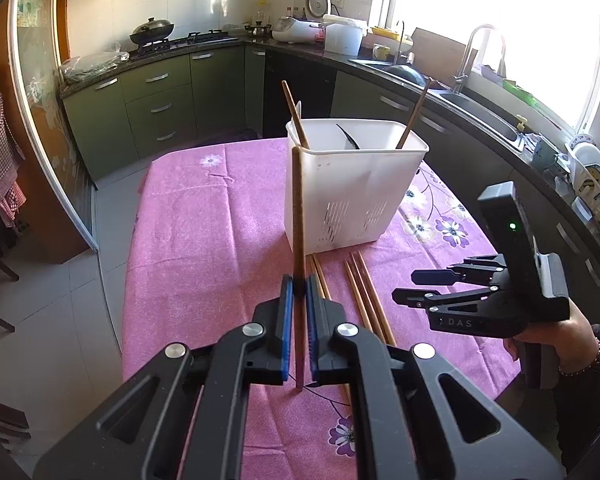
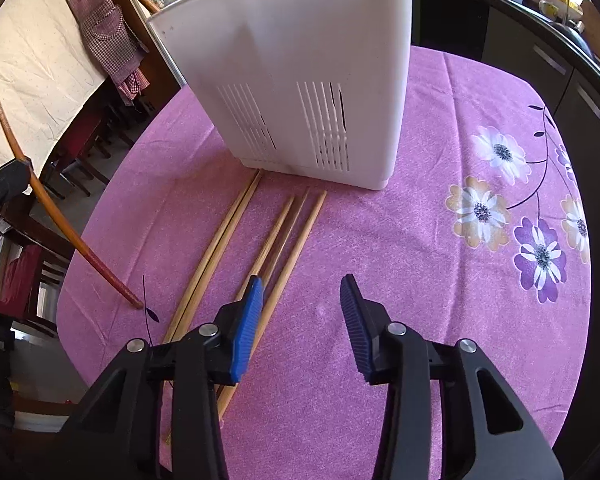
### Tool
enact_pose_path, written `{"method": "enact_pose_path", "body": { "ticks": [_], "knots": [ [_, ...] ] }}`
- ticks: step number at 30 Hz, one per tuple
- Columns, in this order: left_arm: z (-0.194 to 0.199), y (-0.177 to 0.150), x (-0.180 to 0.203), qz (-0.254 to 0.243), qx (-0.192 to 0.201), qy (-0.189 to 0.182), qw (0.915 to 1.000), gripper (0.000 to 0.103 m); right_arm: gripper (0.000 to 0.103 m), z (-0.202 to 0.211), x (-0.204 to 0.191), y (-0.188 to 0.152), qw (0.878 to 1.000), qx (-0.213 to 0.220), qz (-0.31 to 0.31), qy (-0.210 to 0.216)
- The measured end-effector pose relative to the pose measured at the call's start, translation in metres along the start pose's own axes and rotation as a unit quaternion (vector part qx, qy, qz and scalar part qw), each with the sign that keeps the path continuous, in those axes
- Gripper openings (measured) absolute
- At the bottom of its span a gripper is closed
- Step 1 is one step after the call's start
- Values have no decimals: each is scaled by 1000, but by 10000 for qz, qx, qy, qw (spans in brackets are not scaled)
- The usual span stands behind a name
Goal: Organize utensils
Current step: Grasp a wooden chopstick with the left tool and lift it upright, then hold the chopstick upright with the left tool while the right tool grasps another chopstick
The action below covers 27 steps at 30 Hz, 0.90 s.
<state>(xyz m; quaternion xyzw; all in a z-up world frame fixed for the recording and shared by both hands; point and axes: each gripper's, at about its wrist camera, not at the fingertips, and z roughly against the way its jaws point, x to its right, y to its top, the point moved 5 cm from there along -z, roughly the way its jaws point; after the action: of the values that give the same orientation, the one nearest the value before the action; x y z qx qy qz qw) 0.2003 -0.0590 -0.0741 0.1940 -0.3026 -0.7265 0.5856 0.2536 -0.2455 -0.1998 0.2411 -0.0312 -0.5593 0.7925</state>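
A purple floral tablecloth (image 1: 204, 240) carries a white utensil basket (image 1: 352, 188) at twelve o'clock, two chopsticks leaning inside. Five pale chopsticks (image 2: 276, 236) lie before it. The left gripper (image 1: 299, 284) clamps a dark chopstick (image 1: 298, 216); the right gripper (image 2: 302, 296) hovers apart, empty.

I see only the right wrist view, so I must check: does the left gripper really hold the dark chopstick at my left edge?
Observer: Yes. The left gripper is shut on the dark chopstick, which stands almost upright in front of the holder.
Operator: What is inside the holder? I see mostly its outer wall.
Observer: A left chopstick and a right chopstick lean in it, with a dark utensil between them.
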Motion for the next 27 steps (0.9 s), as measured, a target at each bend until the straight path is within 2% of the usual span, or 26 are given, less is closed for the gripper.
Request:
{"method": "enact_pose_path", "body": {
  "ticks": [7,15,25,27],
  "knots": [
    [4,-3,4,-157,68,-59,9998,7,29,-22,-2,5,9989,-431,-164,-55],
    [5,-4,5,-238,87,-128,9996,7,23,-34,-11,5,9984,-494,-233,-158],
    [8,-5,1,-199,102,-141,9997,7,23,-49,-37,6,9952,-621,202,-733],
    [9,-6,0,-183,99,-136,9997,7,18,-51,-40,8,9944,-620,283,-805]
  ]
}}
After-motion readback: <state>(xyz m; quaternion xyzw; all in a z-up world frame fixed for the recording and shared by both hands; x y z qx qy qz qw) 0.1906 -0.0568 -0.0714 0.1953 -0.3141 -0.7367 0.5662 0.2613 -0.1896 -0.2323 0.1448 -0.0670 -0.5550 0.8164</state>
